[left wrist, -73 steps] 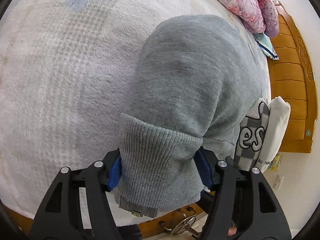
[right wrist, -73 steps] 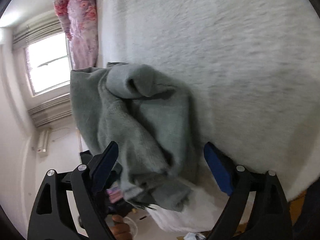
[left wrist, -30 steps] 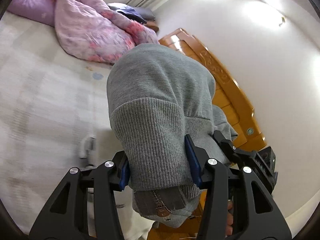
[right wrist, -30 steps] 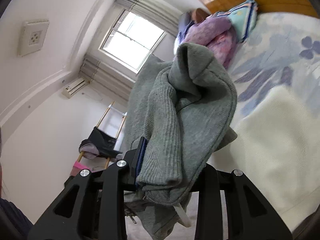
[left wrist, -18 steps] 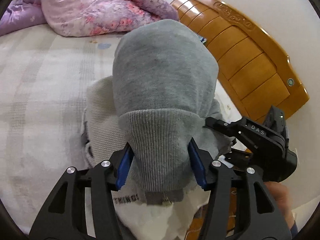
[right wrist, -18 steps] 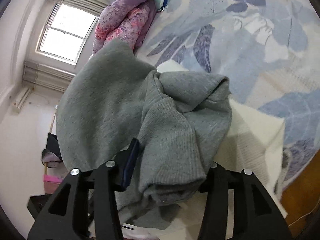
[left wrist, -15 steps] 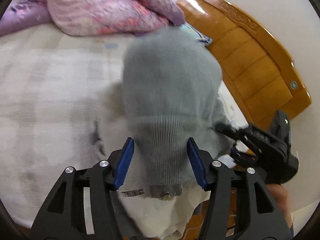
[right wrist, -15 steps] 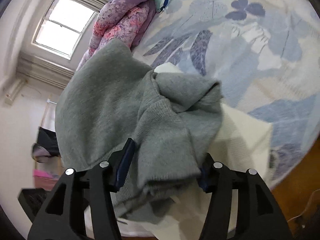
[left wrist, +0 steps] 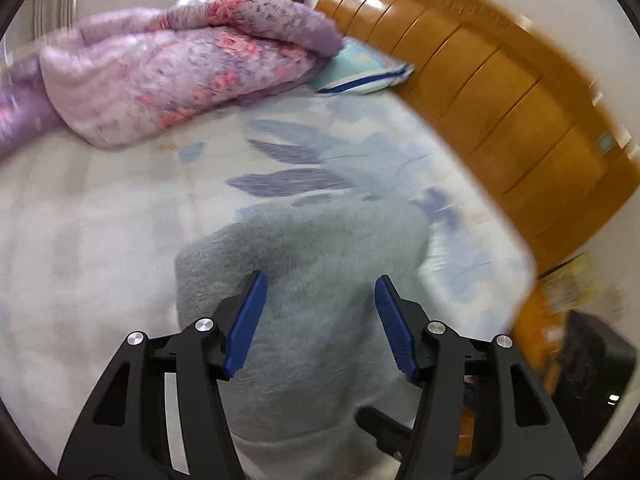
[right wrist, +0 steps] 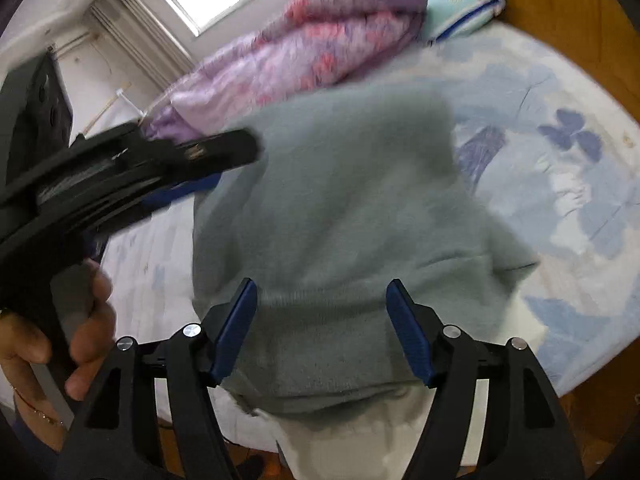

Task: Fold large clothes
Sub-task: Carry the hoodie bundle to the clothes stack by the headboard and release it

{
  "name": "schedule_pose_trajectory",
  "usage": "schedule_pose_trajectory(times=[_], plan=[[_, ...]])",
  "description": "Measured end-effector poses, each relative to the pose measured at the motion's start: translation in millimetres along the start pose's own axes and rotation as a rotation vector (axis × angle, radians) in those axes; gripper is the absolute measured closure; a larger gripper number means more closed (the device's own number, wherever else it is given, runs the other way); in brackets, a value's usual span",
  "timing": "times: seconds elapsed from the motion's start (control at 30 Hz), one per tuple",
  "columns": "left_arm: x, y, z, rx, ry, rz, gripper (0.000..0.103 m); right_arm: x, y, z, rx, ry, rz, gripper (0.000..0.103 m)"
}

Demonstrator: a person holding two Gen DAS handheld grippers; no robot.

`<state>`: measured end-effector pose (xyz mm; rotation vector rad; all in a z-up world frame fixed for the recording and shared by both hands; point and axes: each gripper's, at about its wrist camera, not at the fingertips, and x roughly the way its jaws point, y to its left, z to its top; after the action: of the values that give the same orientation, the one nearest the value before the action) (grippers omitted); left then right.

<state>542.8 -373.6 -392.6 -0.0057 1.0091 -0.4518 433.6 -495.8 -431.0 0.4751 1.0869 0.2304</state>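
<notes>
A grey knit sweater [right wrist: 340, 216], soft and fuzzy with a ribbed band along its near edge, lies folded in a rounded heap on the bed [right wrist: 560, 184], near the bed's edge. Under its near edge a white garment [right wrist: 348, 436] pokes out. The bed sheet is pale, printed with blue leaves and butterflies. A quilted pink and purple floral duvet [left wrist: 180, 64] is bunched at the far side, beside a teal pillow with a blue stripe [left wrist: 364, 68] and a glossy panelled wooden headboard [left wrist: 500, 92].

The left tongs [left wrist: 320, 320] stand apart over the sweater, blue ribbed pads clear of the cloth, gripping nothing. The right tongs [right wrist: 322, 326] are opening, their 2 pads spread either side of the ribbed band without pressing it. A hand [right wrist: 60, 332] grips the left tongs' handle in the right wrist view.
</notes>
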Motion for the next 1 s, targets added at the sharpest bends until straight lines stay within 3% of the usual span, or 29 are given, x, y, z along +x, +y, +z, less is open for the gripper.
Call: schedule_pose_trajectory(times=[0.07,0.17,0.23,0.33,0.4,0.43,0.57,0.6,0.67,0.8,1.0], plan=[[21,8,-3,0.011,0.036,0.083,0.046,21,-3,1,0.007,0.034,-0.001,0.038],[32,25,-7,-0.022,0.055,0.080,0.045,38,2,2,-0.014,0.055,-0.035,0.037],[29,31,-5,-0.038,0.043,0.047,0.045,41,4,3,-0.011,0.060,-0.053,0.036],[3,46,-13,-0.093,-0.019,-0.068,0.045,34,5,4,0.011,0.064,-0.071,0.036],[-18,57,-21,-0.136,-0.051,-0.091,0.036,25,9,2,0.011,0.065,-0.102,0.036],[-30,64,-27,-0.152,-0.069,-0.082,0.024,19,15,2,0.005,0.059,-0.138,0.035],[-55,98,-57,-0.196,-0.041,-0.044,0.022,0,56,-2,-0.032,0.022,-0.217,0.034],[-58,106,-64,-0.213,-0.031,-0.026,0.022,0,66,-4,-0.049,0.021,-0.237,0.029],[-68,126,-84,-0.255,0.005,0.022,0.015,1,97,-10,-0.100,0.018,-0.279,0.025],[-81,160,-114,-0.314,0.065,0.060,0.012,16,142,-23,-0.168,0.042,-0.334,0.025],[-105,206,-150,-0.344,0.111,0.048,0.010,33,204,-47,-0.261,0.061,-0.403,0.019]])
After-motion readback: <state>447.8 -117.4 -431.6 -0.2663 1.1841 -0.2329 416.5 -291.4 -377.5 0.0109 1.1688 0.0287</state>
